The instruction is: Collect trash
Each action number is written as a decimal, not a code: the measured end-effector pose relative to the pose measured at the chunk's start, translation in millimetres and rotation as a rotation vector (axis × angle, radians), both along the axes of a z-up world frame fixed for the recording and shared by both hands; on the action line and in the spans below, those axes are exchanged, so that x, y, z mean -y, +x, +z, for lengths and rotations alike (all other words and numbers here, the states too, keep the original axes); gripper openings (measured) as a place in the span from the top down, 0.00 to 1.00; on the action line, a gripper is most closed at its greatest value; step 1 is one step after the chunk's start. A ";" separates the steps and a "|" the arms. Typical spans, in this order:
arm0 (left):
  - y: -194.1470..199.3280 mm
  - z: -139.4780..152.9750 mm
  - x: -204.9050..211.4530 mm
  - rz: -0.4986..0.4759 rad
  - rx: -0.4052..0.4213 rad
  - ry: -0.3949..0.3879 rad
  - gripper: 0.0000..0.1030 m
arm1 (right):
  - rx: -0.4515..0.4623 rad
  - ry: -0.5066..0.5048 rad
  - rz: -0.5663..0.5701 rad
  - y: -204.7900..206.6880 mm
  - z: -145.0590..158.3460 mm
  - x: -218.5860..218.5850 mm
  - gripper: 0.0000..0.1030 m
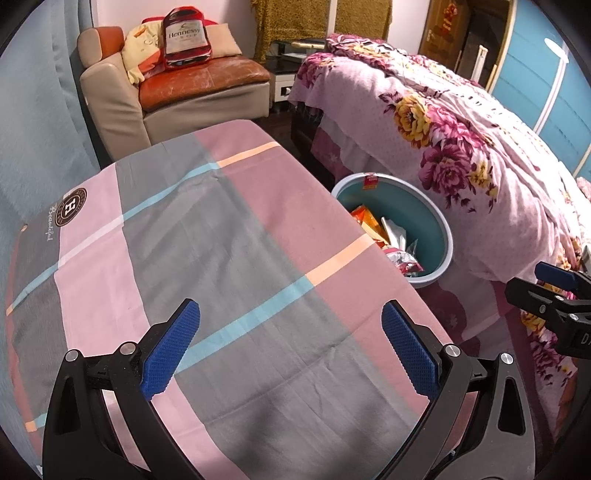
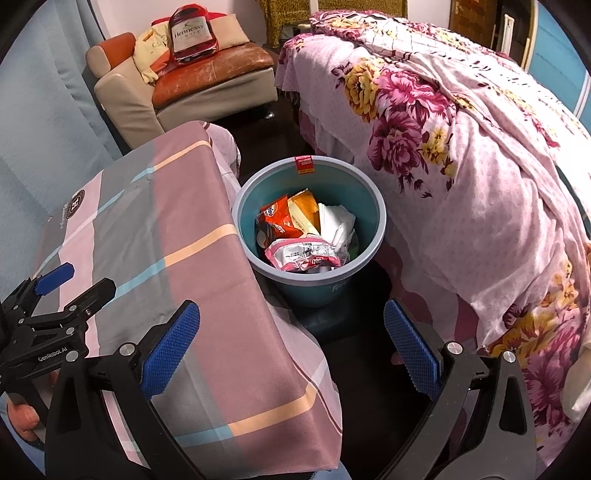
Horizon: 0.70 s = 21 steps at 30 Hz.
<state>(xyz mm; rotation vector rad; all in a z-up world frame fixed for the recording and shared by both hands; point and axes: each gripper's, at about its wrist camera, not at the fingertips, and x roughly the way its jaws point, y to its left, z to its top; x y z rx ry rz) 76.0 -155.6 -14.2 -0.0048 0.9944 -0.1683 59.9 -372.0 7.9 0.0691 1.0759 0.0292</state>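
Note:
A blue round trash bin (image 2: pixel 365 206) stands on the dark floor between the covered table and the bed; it also shows in the left wrist view (image 1: pixel 432 206). It holds snack wrappers (image 2: pixel 295 236) and white tissue (image 2: pixel 338 223). My left gripper (image 1: pixel 291 347) is open and empty over the checked tablecloth (image 1: pixel 229 236); it also shows at the left of the right wrist view (image 2: pixel 77 280). My right gripper (image 2: pixel 291 347) is open and empty, low in front of the bin, by the table edge. It shows at the right edge of the left wrist view (image 1: pixel 557 280).
The table under the pink and grey checked cloth (image 2: pixel 184 229) is left of the bin. A bed with a floral quilt (image 2: pixel 461 147) is on the right. A leather armchair (image 2: pixel 207 81) with a bottle-shaped cushion (image 2: pixel 192 33) stands behind.

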 end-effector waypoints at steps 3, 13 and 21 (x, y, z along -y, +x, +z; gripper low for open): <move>0.2 -0.6 0.3 0.000 0.000 0.004 0.04 | -0.002 -0.002 0.000 0.3 -0.9 0.0 0.07; 0.0 0.0 0.8 0.000 0.002 0.003 0.04 | -0.003 -0.006 -0.003 1.7 -2.7 0.5 0.07; 0.2 -1.8 0.0 -0.005 -0.002 0.004 0.04 | -0.001 -0.022 -0.009 2.9 -4.0 2.4 0.07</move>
